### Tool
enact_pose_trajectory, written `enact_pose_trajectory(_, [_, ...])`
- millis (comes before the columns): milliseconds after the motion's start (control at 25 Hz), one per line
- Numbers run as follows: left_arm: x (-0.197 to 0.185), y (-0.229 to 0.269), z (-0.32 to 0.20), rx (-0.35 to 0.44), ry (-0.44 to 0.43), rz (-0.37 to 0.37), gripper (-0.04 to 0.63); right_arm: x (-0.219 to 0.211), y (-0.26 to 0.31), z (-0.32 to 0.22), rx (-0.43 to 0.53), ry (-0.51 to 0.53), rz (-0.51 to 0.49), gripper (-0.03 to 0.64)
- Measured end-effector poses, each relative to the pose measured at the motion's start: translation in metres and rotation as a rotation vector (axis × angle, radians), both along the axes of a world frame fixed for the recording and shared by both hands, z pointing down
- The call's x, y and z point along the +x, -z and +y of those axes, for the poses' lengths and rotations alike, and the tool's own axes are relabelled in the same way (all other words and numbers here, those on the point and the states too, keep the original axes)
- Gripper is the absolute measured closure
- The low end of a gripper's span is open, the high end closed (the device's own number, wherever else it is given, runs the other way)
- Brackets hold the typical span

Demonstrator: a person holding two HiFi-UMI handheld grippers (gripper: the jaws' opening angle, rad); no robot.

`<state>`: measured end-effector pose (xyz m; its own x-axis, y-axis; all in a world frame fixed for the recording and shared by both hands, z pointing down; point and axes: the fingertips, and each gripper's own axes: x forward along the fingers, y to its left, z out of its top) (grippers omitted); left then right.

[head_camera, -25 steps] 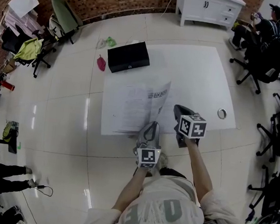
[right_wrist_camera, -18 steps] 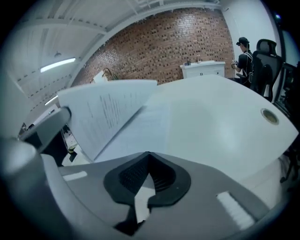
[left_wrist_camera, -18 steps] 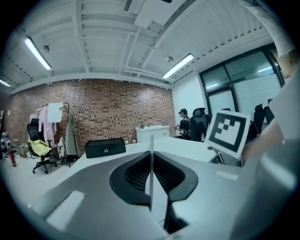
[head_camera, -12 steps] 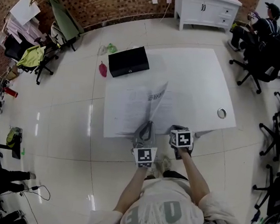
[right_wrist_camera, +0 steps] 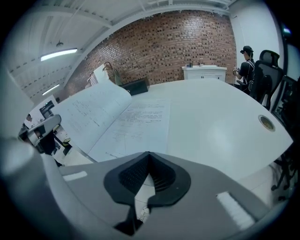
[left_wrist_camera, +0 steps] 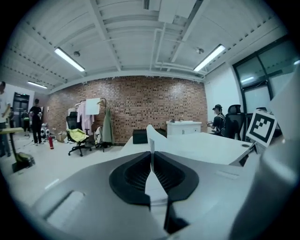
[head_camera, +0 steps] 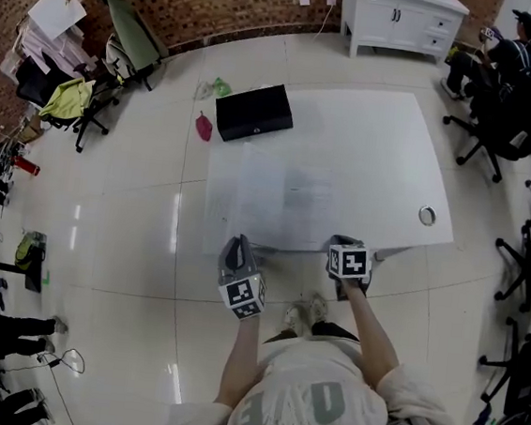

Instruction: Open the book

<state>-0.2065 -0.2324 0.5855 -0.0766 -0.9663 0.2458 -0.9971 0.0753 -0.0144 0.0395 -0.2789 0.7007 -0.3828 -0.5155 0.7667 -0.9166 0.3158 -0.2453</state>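
Note:
The book [head_camera: 271, 201] lies open on the white table [head_camera: 376, 143], its pages blurred in the head view. In the right gripper view its right page [right_wrist_camera: 138, 123] lies flat while the left page [right_wrist_camera: 91, 112] curves up. My left gripper [head_camera: 237, 243] is at the table's front left, shut on the thin edge of a page [left_wrist_camera: 150, 140] that stands between its pads [left_wrist_camera: 165, 174]. My right gripper [head_camera: 342, 242] rests at the table's front edge, right of the book, shut with nothing in it [right_wrist_camera: 149, 157].
A black box [head_camera: 253, 111] sits at the table's far left corner. A round cable hole [head_camera: 426, 215] is near the right edge. A white cabinet [head_camera: 408, 19] stands behind. Office chairs [head_camera: 516, 120] and a seated person [head_camera: 509, 53] are at the right, a clothes-hung chair [head_camera: 65, 101] at the left.
My left gripper moved left along the table's front edge, carrying the raised page over to the left. My right gripper dropped to the front edge and then stayed still.

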Motion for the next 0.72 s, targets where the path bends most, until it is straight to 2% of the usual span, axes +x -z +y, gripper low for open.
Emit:
enact_pose_trajectory(120, [-0.022,-0.033,0.013,-0.091,0.063,0.021,0.554,0.000,-0.001,-0.001,-0.010,0.000,-0.013,0.614])
enact_pose_trajectory(240, [-0.032,-0.065,0.024,-0.188,0.091,0.060,0.537,-0.001,-0.002,0.000,-0.011,-0.001,-0.019,0.614])
enact_pose_trajectory(320, [-0.033,-0.076,0.030,-0.216,0.096,0.085,0.505,-0.001,0.000,0.000,0.001,0.001,-0.007,0.614])
enact_pose_trajectory(560, [-0.042,-0.063,0.032,-0.149,0.138,0.060,0.438,-0.002,0.004,0.001,0.025,0.026,0.026,0.612])
enact_pose_trajectory(720, [-0.049,-0.043,0.036,-0.081,0.193,0.043,0.442,-0.004,0.014,0.002,0.062,0.058,0.050,0.612])
